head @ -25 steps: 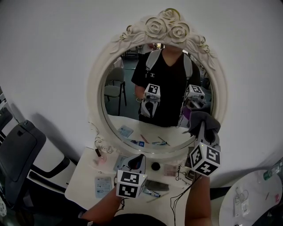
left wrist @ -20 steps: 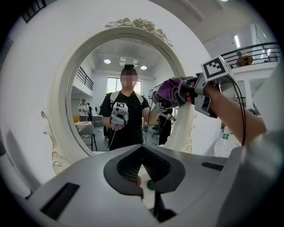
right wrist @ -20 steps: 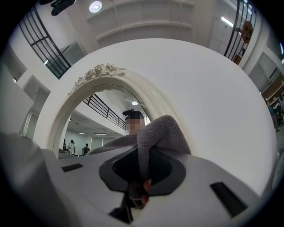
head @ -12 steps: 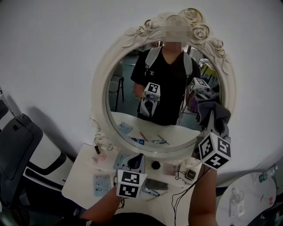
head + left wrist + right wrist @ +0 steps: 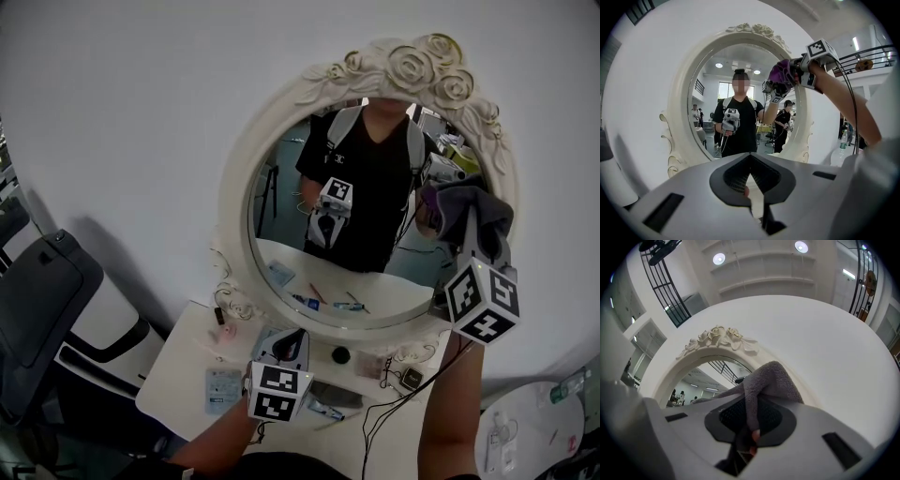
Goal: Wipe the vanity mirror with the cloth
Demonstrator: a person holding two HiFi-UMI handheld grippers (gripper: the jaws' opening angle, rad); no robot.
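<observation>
The oval vanity mirror (image 5: 375, 272) has a white frame (image 5: 236, 216) with carved roses on top. My right gripper (image 5: 469, 227) is raised at the mirror's right edge, shut on a grey-purple cloth (image 5: 467, 204) that lies against the glass by the rim. The right gripper view has the cloth (image 5: 768, 380) folded out of the shut jaws of the right gripper (image 5: 749, 439). My left gripper (image 5: 289, 337) hangs low over the vanity top, shut with nothing in it. From the left gripper (image 5: 752, 204) the cloth (image 5: 780, 75) is at the upper right of the mirror (image 5: 736, 89).
The white vanity top (image 5: 183, 380) carries small items: a pink piece (image 5: 225, 337), a card (image 5: 222, 384), a black knob (image 5: 341, 355) and cables (image 5: 394, 408). A dark chair (image 5: 47, 300) stands at the left. A round white table (image 5: 530, 441) is at the lower right.
My right gripper has slid the cloth up along the mirror's right side, from low on the glass to about mid height. The left gripper has stayed low over the vanity.
</observation>
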